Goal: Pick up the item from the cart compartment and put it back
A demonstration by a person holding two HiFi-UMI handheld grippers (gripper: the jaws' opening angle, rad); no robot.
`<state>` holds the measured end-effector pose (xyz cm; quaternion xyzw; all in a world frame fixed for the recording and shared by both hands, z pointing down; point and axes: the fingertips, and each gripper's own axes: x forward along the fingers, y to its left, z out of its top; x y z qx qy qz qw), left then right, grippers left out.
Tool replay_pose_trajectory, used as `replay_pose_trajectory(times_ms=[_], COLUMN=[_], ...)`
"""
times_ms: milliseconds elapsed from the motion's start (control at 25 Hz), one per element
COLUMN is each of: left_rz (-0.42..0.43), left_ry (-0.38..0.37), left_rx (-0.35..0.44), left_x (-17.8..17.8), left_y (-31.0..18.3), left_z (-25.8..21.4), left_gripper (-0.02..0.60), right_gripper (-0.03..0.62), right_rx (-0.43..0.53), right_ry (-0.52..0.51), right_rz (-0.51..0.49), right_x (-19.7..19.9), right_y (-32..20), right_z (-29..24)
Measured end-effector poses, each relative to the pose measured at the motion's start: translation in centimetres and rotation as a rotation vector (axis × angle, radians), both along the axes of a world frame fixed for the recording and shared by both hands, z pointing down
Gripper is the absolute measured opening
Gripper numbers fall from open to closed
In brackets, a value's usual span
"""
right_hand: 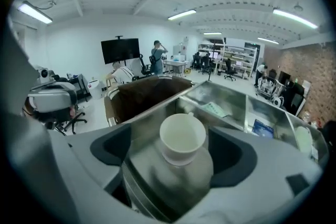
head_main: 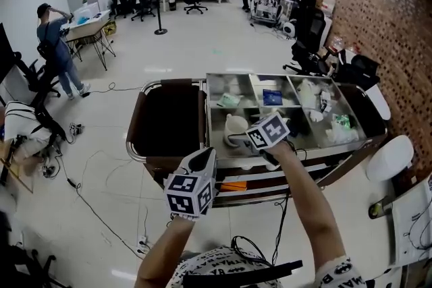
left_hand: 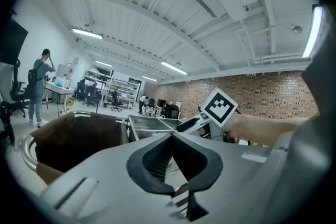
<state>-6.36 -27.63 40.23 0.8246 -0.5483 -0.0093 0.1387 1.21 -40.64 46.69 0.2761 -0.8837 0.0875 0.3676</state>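
- R gripper [head_main: 265, 133]: I see the jaws wide open, one either side of the cup [right_hand: 182, 137], pads not touching it.
- Cup: upright in the cart's [head_main: 247, 75] front-left compartment.
- L gripper [left_hand: 171, 137]: jaws closed, nothing btwn them, held near the cart's front, clear of it.

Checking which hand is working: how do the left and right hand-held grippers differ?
The left hand-held gripper has its jaws together and empty; the right hand-held gripper has them wide apart with a white cup between, untouched. The left points about level; the right tilts down into the cart. Both carry marker cubes.
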Motion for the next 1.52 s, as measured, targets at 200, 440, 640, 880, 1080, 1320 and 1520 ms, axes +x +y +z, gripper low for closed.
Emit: replay_pose_trajectory(times_ms=[200, 440, 640, 880, 1080, 1320, 1520], left_rz=[-0.016, -0.032, -0.037, -0.025, -0.02, -0.017, 0.005], left_ry=[0.014, 0.033, 0.057, 0.074, 0.067, 0.049, 0.008], left_rx=[-0.035, -0.062, -0.085, -0.09, -0.092, -0.065, -0.022], left_x=[-1.1, -2.3, -3.1, -3.3, -3.6, -3.6, -2.3], left_y=[0.5, 1.0, 1.7, 2.0, 1.9, 1.2, 1.2], left_z=[1.2, 2.7, 4.1, 4.9, 4.9, 3.9, 2.9], left_gripper=[0.0, 0.0, 0.0, 0.0, 0.0, 0.0, 0.0], right_gripper=[0.474, 0.473, 0.469, 0.434, 0.43, 0.428, 0.428], right_rx=[-0.059, -0.072, -0.052, -0.079, -0.032, 0.075, 0.167], right_ry=[0.1, 0.176, 0.255, 0.249, 0.146, 0.003, -0.08], right_rz=[0.024, 0.042, 0.08, 0.087, 0.11, 0.109, 0.052], right_x=[-0.3, -0.8, -0.1, -0.6, -1.2, -1.1, -0.1], right_y=[-1.6, -3.0, -3.9, -4.1, -4.2, -2.1, 2.4], right_z=[2.9, 4.6, 5.5, 6.0, 4.1, -2.2, -7.1])
